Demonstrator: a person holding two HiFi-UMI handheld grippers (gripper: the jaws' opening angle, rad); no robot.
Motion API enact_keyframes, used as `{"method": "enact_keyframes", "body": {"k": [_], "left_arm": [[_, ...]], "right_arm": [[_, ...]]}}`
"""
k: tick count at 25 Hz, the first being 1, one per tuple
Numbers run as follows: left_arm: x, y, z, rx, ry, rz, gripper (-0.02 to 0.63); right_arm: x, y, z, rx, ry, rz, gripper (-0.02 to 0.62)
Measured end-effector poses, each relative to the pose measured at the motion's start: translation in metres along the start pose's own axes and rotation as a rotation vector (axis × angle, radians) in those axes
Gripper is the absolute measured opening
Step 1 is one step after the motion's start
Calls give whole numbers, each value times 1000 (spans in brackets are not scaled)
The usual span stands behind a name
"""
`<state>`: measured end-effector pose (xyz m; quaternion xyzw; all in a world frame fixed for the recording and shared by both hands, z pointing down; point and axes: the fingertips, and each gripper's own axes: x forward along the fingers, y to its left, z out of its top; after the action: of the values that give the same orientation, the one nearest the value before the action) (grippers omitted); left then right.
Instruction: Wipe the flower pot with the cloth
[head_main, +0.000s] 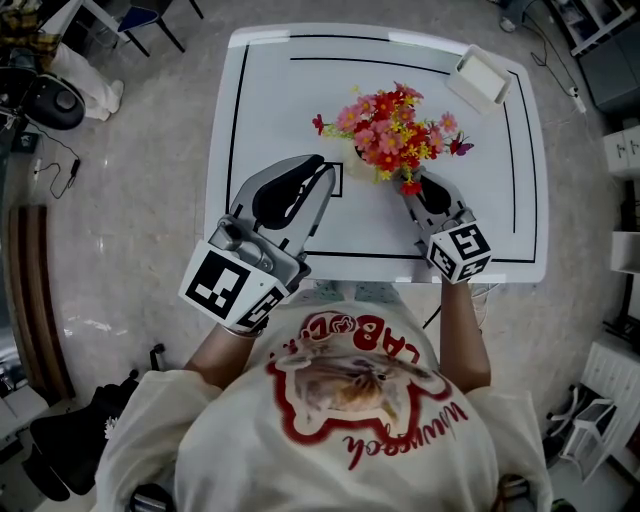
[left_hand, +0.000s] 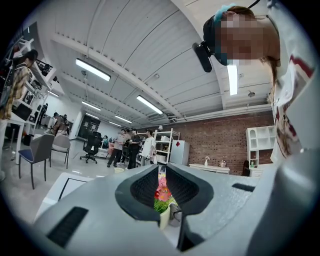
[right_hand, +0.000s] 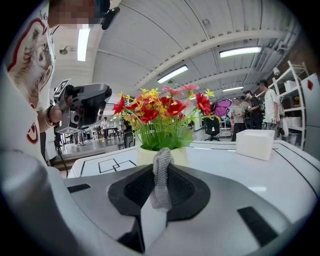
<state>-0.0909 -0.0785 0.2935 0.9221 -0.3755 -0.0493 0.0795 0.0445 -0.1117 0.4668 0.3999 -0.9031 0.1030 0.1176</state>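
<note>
Your right gripper (head_main: 418, 188) is clamped on the cloth (right_hand: 161, 182), with the pot (right_hand: 145, 156) just ahead of its tips. The left gripper (left_hand: 162, 171) is closed and empty. I'd press the cloth flat on the pot wall and sweep round, staying under the flowers (right_hand: 160, 112).

**Pot and cloth**

The cream flower pot (right_hand: 144, 155) stood upright, right of centre on the white worktop (head_main: 270, 100), bearing red, pink and yellow blooms. The grey mesh cloth (right_hand: 161, 182) rose as a narrow strip pinched in the right claw (head_main: 420, 185), just at the pot's near side.
</note>
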Motion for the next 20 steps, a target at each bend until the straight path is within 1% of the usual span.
{"method": "enact_keyframes", "body": {"k": [4,12,20], "left_arm": [[-1,0,-1,-1,4,-8,49],[-7,-1,-4,-5,13,-22,49],[-12,-2,-7,-8,21,-35,49]], "right_arm": [[0,1,1,5,-9,-25,64],[1,10,1,12,-14,-48,64],[5,16,1,40,-18,-76,64]]}}
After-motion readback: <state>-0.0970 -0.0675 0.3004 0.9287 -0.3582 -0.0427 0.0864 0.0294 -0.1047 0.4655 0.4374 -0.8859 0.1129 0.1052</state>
